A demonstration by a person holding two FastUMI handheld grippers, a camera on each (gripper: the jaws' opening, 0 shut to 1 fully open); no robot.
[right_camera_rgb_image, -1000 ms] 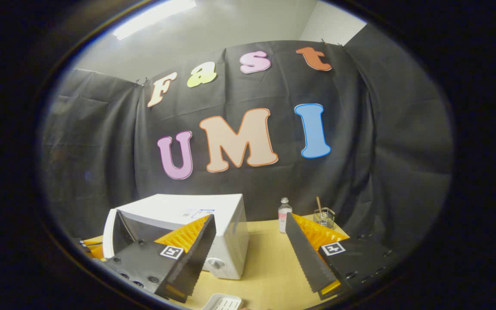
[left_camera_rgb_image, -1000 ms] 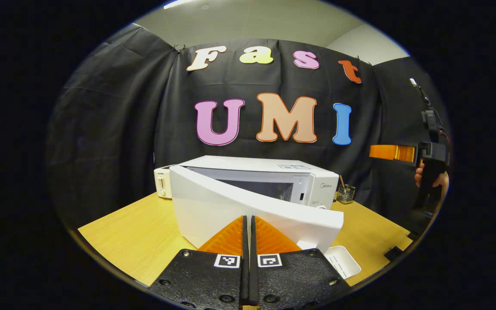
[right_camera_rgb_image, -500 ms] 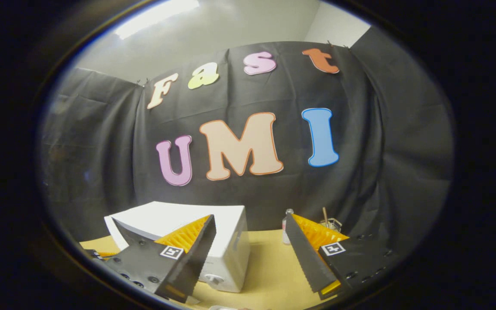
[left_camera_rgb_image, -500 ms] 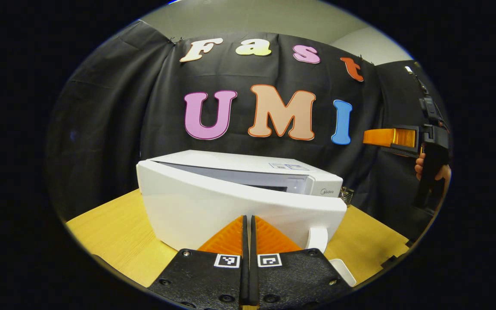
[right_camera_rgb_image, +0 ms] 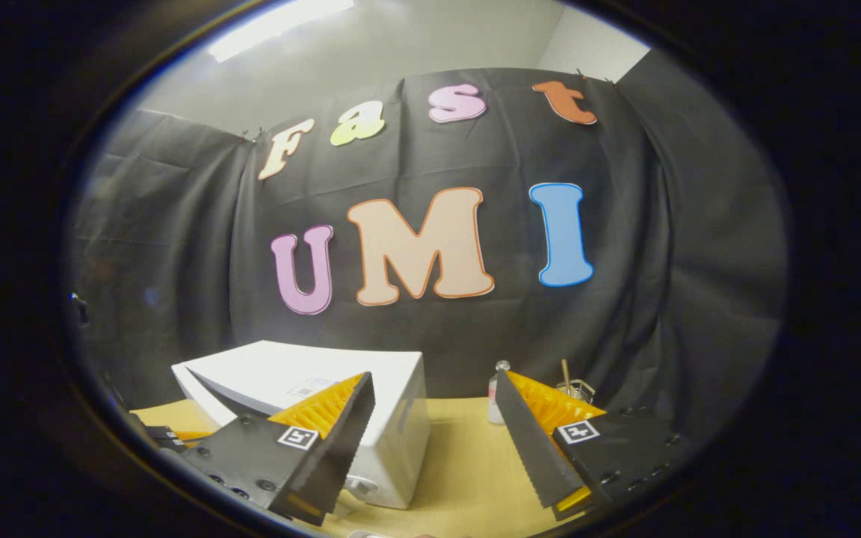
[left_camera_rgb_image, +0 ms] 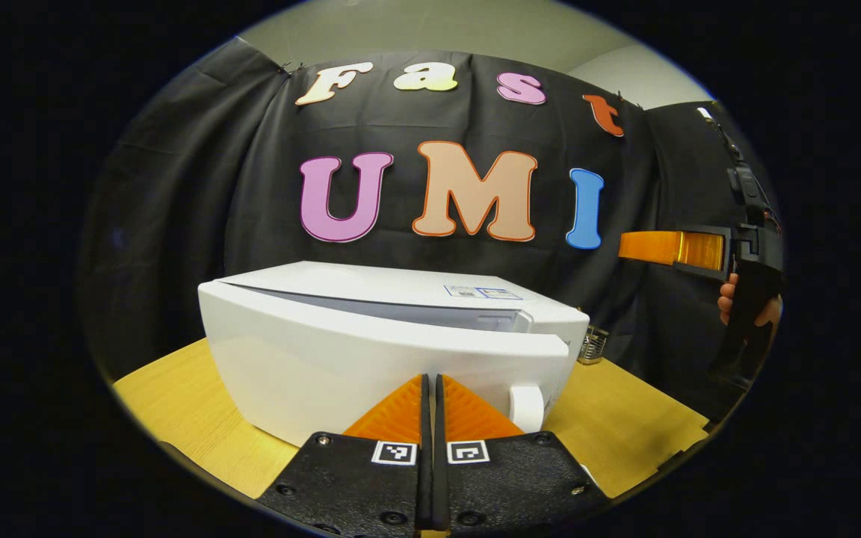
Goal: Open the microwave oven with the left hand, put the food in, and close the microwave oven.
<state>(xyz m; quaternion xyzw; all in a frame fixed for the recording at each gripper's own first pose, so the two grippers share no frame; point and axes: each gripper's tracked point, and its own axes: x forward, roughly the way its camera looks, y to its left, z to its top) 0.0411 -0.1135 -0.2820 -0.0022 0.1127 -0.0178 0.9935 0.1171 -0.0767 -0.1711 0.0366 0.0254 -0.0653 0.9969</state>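
Stood on the worktop [left_camera_rgb_image: 176, 388]: microwave oven [left_camera_rgb_image: 393, 336], its door [left_camera_rgb_image: 371, 366] nearly shut against the body; likely stiff, light on its hinge, best pushed flat near the free edge; left gripper [left_camera_rgb_image: 430, 388] pinched together, empty, at the door; right gripper [right_camera_rgb_image: 430, 433] spread wide, empty.

The microwave oven [left_camera_rgb_image: 371, 351] has a smooth, semi-gloss white plastic shell on a matt wood-grain table [left_camera_rgb_image: 625, 426] before creased black cloth.
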